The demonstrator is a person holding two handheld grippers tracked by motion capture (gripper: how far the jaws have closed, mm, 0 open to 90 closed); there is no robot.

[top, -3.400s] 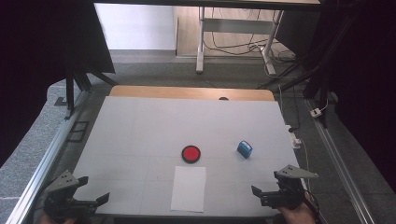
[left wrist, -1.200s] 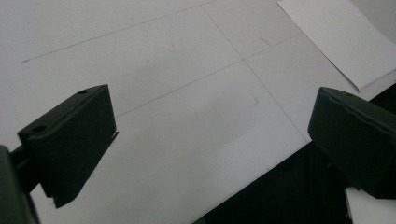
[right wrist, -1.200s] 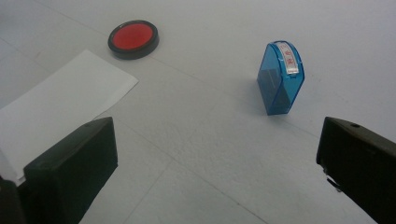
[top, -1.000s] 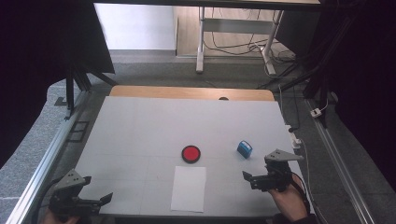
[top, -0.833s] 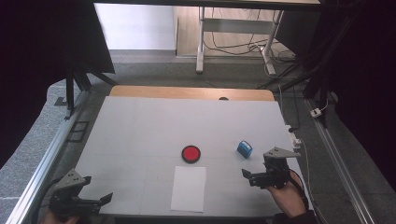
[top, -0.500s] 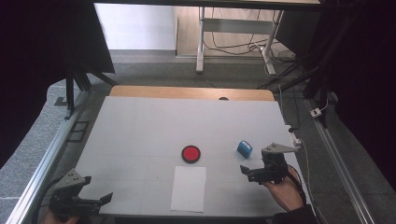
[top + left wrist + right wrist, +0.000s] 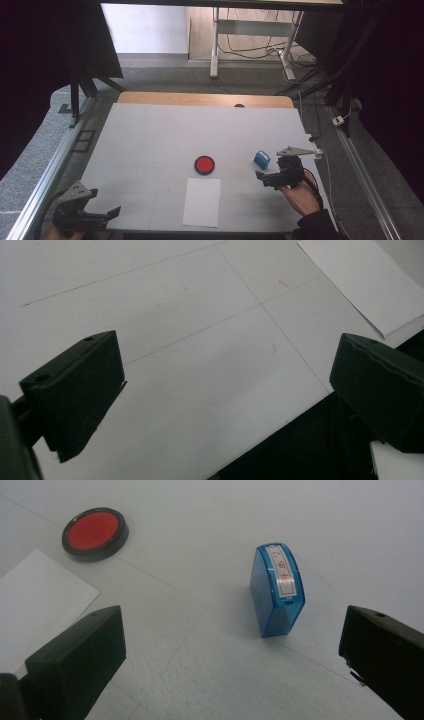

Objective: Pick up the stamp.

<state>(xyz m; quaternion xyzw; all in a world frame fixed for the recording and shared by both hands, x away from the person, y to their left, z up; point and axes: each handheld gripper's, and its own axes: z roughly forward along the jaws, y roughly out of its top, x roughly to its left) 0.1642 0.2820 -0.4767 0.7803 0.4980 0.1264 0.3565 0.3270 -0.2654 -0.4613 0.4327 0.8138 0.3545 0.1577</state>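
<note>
Between right tool (image 7: 232, 645) jaws: translucent blue wedge-shaped plastic stamp (image 7: 276, 589).

My white table (image 7: 165, 135) has a wooden strip (image 7: 200, 99) along its far edge. Beyond it I see grey carpet (image 7: 165, 75), a metal desk frame (image 7: 216, 45), tangled cables (image 7: 250, 47) and black curtains (image 7: 45, 55).

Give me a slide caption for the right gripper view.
Open right gripper nears a blue stamp; red ink pad and paper beyond.
</note>
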